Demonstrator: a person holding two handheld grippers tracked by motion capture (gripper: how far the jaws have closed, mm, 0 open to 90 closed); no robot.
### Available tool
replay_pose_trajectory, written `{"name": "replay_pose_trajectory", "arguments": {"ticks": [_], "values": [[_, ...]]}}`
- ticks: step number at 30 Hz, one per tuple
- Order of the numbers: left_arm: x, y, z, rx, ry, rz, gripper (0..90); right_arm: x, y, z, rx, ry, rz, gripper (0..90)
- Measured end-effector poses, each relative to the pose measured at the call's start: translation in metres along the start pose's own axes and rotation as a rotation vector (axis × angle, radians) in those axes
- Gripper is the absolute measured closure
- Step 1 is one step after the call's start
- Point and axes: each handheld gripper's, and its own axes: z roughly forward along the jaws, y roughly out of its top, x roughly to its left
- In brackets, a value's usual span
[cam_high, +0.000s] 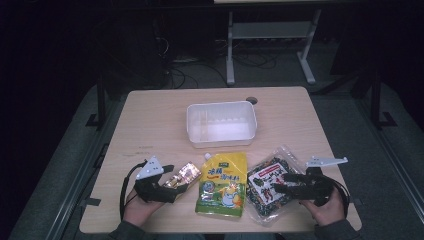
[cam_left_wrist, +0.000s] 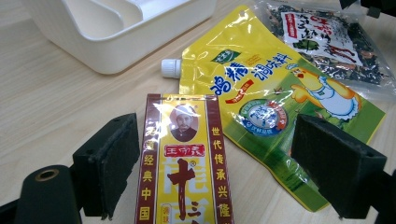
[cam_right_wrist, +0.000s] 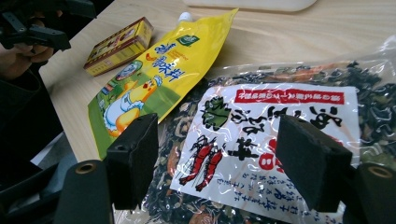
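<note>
A small yellow and red box (cam_high: 182, 175) lies at the table's front left. My left gripper (cam_high: 172, 184) is open around it; in the left gripper view the box (cam_left_wrist: 184, 163) lies between the two pads (cam_left_wrist: 107, 168) with a gap on each side. At the front right, a clear bag of dark dried mix (cam_high: 270, 185) with a white label lies flat. Just above that bag (cam_right_wrist: 280, 116) my right gripper (cam_high: 280, 183) stands open with nothing gripped. A yellow spouted pouch (cam_high: 223, 184) lies between box and bag.
An empty white plastic bin (cam_high: 222, 140) sits behind the pouch at the middle of the wooden table (cam_high: 150, 125). A round cable hole (cam_high: 251, 100) is at the back. Beyond the far edge are grey floor, cables and a desk frame.
</note>
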Motion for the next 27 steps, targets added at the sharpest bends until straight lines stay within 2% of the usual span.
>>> {"name": "replay_pose_trajectory", "arguments": {"ticks": [13,22,27], "values": [[-0.004,0.000,0.005,0.019,-0.018,0.005,15.0,0.001,0.003,-0.008,-0.012,-0.036,-0.005,29.3],[-0.006,0.001,0.007,0.028,-0.021,0.009,15.0,-0.005,0.005,-0.016,-0.025,-0.071,0.020,29.3],[-0.006,-0.001,0.008,0.036,-0.021,0.008,15.0,-0.012,0.004,-0.024,-0.035,-0.105,0.052,29.7]]}}
